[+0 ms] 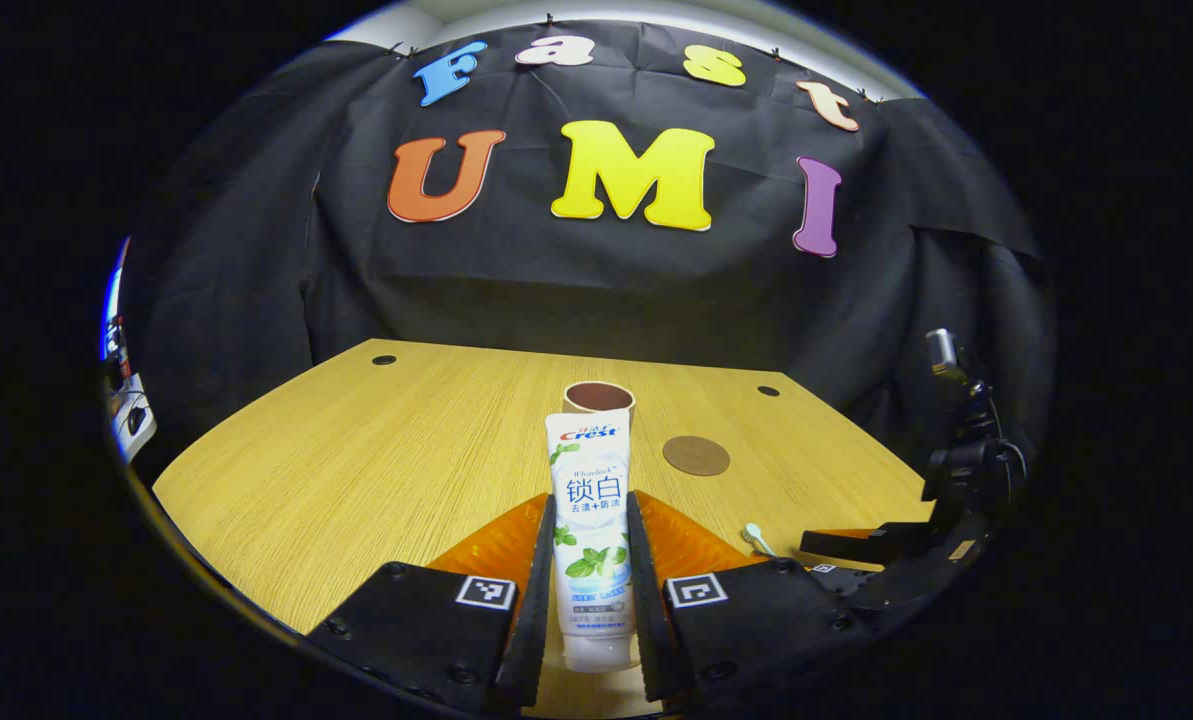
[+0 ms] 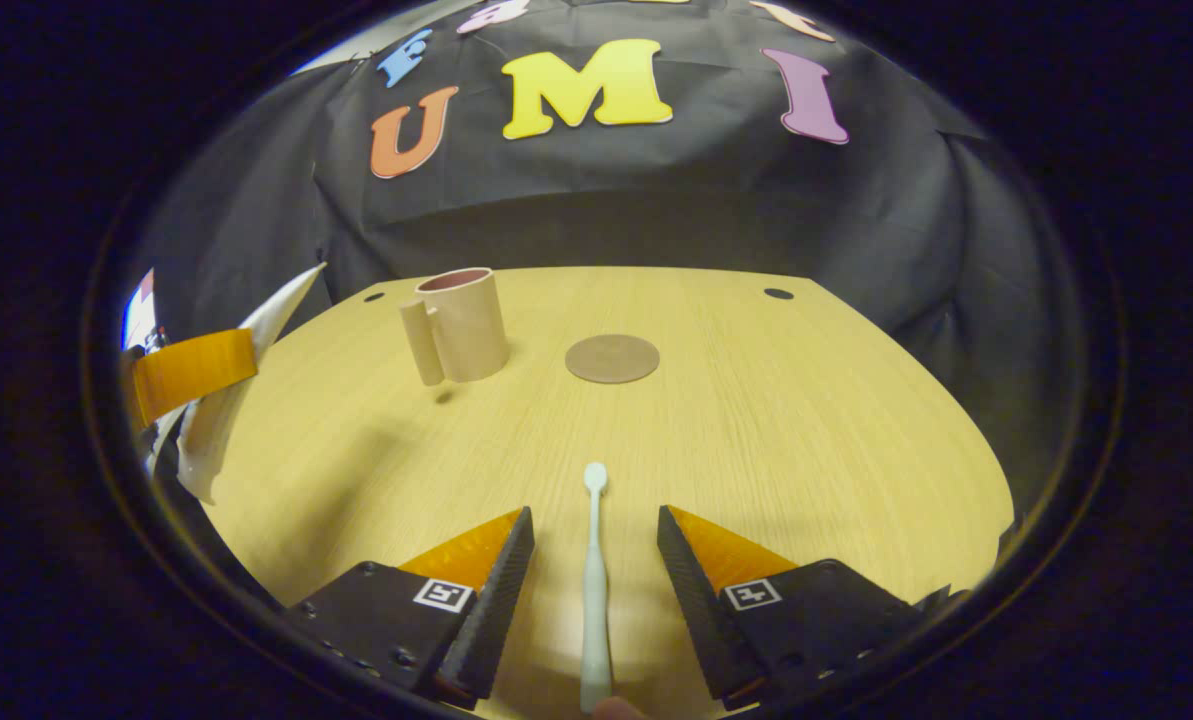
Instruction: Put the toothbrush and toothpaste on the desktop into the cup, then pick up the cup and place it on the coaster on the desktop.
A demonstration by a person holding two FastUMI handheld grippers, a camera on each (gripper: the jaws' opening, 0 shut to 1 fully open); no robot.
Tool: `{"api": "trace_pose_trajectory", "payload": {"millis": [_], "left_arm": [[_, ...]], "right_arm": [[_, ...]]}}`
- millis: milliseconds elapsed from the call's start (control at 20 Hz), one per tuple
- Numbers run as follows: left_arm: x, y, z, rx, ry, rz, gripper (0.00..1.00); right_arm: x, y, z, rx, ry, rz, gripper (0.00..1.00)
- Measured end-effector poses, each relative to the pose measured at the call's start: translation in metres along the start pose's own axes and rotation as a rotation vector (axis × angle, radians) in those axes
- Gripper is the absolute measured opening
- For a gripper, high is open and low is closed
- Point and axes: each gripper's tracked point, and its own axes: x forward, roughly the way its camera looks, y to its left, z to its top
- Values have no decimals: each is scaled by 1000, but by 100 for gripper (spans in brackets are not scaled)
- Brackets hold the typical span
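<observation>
- Spanning both views, the desk [image 2: 776, 420] showed bare wood on most of its top; its far edge met the black cloth [image 2: 656, 200] at 12 o'clock, with a small dark hole [image 2: 778, 293] near each far corner.
- In the right gripper view, open wood lay from the fingers up to the coaster [image 2: 612, 358] at 12 o'clock and out to the desk's right edge at 3 o'clock.
- The cup [image 2: 463, 322] stood upright at 11 o'clock in that view, handle toward the camera, just left of the coaster and apart from it.
- The left gripper [image 1: 590, 560] pinched the toothpaste [image 1: 590, 520] between both fingers, the tube upright with its cap end low; the cup [image 1: 599, 398] rose behind the tube's top at 12 o'clock and the coaster [image 1: 696, 455] sat at 1 o'clock.
- The right gripper [image 2: 594, 560] had its jaws spread wide, and the toothbrush [image 2: 594, 580] lay flat on the desk midway between them, touching neither, head pointing to 12 o'clock.
- In the left gripper view, the brush head [image 1: 756, 538] and the right gripper [image 1: 856, 545] showed at 4 o'clock, near the desk's right edge.
- In the right gripper view, the held tube [image 2: 246, 380] showed tilted at 9 o'clock, by the desk's left edge.
</observation>
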Motion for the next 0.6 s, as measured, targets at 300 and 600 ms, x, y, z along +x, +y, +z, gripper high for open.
{"api": "trace_pose_trajectory", "payload": {"millis": [300,600], "left_arm": [[-2,3,10,-11,-22,-11,41],[3,8,20,-37,-46,-17,41]], "right_arm": [[12,-4,-3,2,32,-88,40],[18,2,-2,54,38,-49,2]]}}
